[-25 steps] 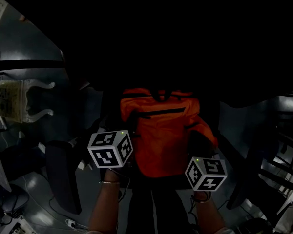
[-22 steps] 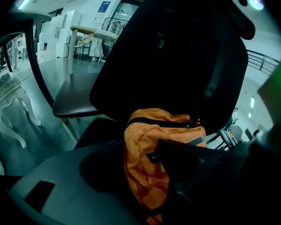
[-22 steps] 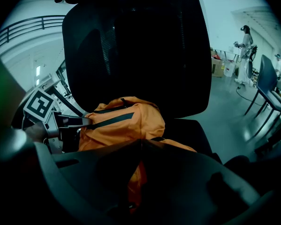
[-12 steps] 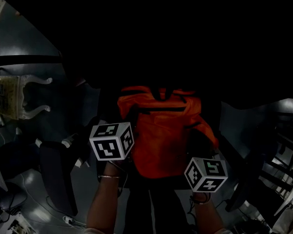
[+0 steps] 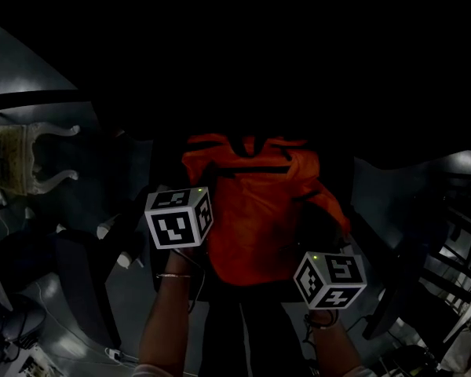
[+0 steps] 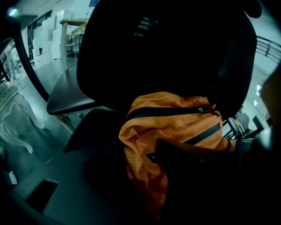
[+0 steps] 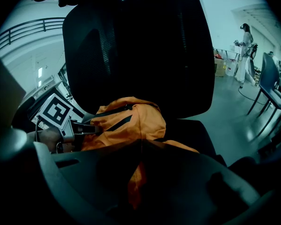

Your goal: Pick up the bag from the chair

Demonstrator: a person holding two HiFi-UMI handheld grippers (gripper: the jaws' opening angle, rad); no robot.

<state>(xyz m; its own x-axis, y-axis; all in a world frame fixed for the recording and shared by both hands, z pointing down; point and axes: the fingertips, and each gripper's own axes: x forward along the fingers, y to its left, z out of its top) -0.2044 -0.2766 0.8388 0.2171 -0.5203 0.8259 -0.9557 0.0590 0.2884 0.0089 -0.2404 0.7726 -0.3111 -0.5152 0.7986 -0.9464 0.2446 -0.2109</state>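
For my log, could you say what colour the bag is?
The bag is orange with black strips, best in left gripper view.

Left marker cube [image 5: 179, 218], right marker cube [image 5: 330, 280]: black-white squares; bracelet [image 5: 173, 276].

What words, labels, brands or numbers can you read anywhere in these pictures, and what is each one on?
No text can be read anywhere.
Left cube and right cube: black-and-white square markers only, no letters.
Orange bag: no print or logo shows.
Blue sign far behind the chair: too small to read.
Pale packet: markings too blurred to read.
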